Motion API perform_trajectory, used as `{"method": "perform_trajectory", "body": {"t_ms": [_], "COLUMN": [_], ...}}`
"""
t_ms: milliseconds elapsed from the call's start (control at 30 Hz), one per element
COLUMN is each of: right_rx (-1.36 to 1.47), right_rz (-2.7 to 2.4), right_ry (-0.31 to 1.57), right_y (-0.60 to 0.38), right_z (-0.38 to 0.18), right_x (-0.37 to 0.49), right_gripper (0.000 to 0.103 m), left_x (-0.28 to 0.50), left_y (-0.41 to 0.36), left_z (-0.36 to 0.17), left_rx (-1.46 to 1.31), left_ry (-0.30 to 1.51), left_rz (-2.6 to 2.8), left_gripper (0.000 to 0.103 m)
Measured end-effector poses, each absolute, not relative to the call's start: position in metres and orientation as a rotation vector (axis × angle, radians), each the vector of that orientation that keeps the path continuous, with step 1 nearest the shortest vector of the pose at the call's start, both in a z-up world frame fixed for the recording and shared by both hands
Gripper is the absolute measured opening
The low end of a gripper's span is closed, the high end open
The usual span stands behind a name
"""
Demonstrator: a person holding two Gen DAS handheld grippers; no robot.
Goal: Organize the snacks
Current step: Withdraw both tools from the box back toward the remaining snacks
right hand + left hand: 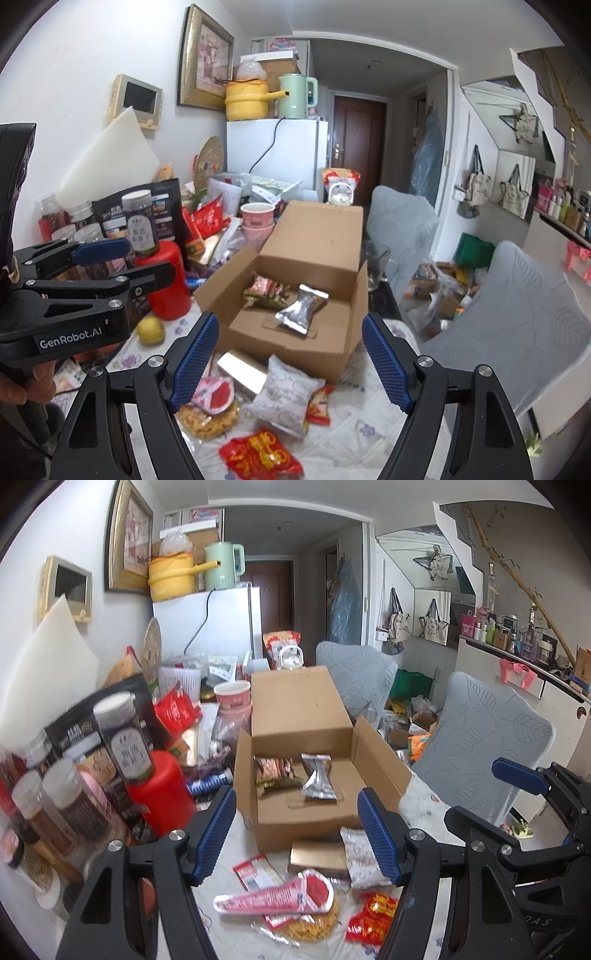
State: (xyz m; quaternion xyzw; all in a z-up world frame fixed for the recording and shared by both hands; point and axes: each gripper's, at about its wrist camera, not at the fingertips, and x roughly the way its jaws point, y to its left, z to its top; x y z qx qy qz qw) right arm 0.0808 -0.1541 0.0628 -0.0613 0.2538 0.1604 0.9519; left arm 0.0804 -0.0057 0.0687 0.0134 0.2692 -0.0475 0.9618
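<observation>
Centrally, an open cardboard box [295, 295] sits on the bench [369, 417], flaps up, holding a silver foil packet [301, 309] beside a red-green wrapped snack [266, 290]. Loose snacks lie just before it: white pillow pack [282, 397], gold carton [242, 371], pink cone wrapper [277, 895], red packet [260, 456]. Left claw [297, 834] stands partly open, empty. Right claw [291, 363] open wider, nothing between its pads. Red canister [168, 282] and jars crowd left.
</observation>
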Motion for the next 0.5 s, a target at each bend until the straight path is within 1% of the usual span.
{"method": "perform_trajectory", "body": {"t_ms": [500], "right_rx": [-0.088], "right_rz": [0.359], "right_ry": [0.607], "right_y": [-0.158], "right_z": [0.011], "right_x": [0.038], "right_gripper": [0.08], "left_x": [0.042], "left_y": [0.013], "left_z": [0.023], "left_rx": [-0.011], "left_ry": [0.643], "left_rz": [-0.125], "left_gripper": [0.068]}}
